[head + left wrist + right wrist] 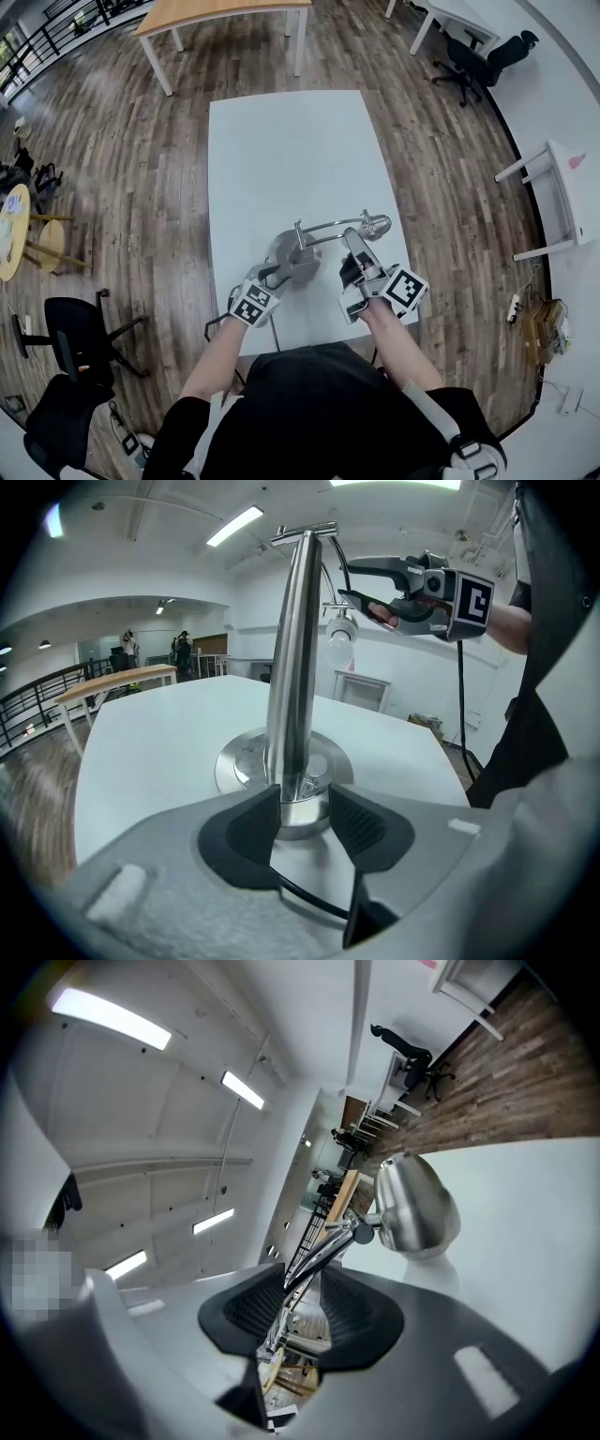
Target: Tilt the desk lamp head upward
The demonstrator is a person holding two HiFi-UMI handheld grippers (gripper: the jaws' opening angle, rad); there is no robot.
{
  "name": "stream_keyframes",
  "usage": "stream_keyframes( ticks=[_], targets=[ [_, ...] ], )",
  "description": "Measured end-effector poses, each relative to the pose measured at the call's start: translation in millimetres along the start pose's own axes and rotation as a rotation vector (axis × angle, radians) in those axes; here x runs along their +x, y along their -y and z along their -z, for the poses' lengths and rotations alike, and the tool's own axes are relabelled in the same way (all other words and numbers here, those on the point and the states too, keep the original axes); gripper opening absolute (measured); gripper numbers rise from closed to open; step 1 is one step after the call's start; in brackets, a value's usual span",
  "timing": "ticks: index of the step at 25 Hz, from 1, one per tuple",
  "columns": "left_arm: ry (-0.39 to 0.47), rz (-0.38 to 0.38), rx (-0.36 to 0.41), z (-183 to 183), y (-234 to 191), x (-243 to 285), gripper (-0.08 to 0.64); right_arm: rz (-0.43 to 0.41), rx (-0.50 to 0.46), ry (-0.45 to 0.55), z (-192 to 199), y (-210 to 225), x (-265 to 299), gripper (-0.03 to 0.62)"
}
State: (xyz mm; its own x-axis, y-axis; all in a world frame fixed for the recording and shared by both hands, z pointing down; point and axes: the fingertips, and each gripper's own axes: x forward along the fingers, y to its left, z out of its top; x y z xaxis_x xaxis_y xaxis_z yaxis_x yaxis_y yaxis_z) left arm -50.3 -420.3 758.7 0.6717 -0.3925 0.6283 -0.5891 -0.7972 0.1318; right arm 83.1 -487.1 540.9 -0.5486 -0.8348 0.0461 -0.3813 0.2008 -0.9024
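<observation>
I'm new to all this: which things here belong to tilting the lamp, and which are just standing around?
In the job: silver metal desk lamp; left gripper clamped on its pole; right gripper straddling its thin arm; white table beneath.
Just about: black office chairs; long wooden table; white side desk.

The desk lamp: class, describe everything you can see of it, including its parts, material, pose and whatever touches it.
The desk lamp looks like shiny silver metal. Its round base sits on the white table; an upright post carries a thin curved arm ending in a bell-shaped head with a bulb. The left tongs clamp the post just above the base; the arm runs between the right tongs, apparently not yet clamped.
</observation>
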Motion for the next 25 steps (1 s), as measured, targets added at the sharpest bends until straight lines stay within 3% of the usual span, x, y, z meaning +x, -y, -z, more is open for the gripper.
stream_keyframes(
  ticks=[12, 20, 25],
  targets=[
    [-0.007, -0.024, -0.005, 0.9, -7.1, 1.4, 0.150, -0.038, -0.196, -0.073, -0.5, -32.9, 10.6, 0.098],
    [-0.015, -0.036, -0.004, 1.0, -6.3, 3.0, 0.152, -0.028, -0.494, -0.140, 5.3, -56.3, 13.5, 0.093],
    [-0.025, -0.035, -0.005, -0.5, -5.8, 3.2, 0.152, -0.038, -0.587, -0.162, 10.2, -69.7, 17.8, 0.087]
  ],
)
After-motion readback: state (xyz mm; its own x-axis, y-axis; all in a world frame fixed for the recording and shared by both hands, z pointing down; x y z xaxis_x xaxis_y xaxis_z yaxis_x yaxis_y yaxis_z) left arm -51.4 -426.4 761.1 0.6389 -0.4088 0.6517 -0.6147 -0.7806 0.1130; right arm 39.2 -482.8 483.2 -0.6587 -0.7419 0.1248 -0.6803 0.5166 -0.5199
